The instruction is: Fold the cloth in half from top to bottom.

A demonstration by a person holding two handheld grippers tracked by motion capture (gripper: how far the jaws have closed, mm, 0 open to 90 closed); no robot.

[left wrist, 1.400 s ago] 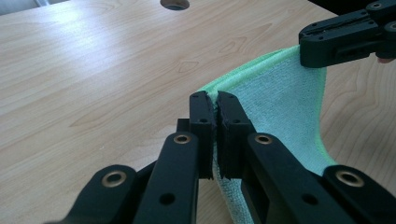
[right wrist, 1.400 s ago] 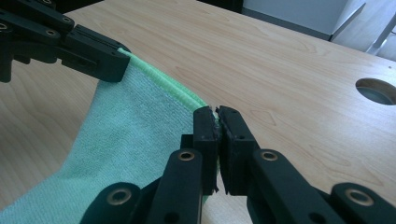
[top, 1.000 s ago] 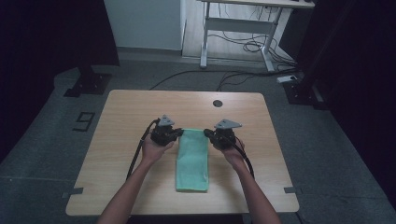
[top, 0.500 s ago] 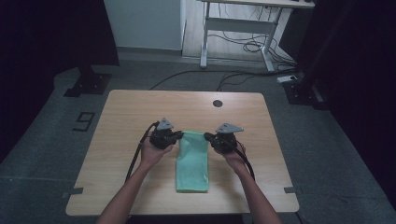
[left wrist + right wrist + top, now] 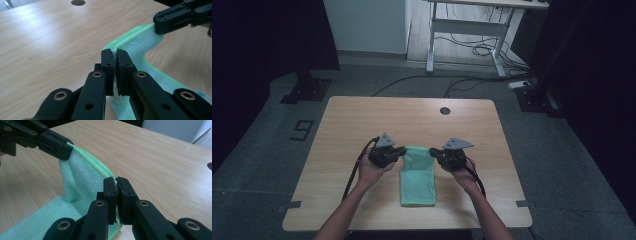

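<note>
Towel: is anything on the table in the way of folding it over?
Nothing visible is. Both the left hand-held gripper and the right hand-held gripper are shut on the towel's far edge, and the table around it looks bare.

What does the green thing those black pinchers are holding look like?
On the light wooden table, look near the front edge. A mint-green fluffy cloth lies folded long; its far end is lifted, pinched at each corner by the left gripper and right gripper.
</note>
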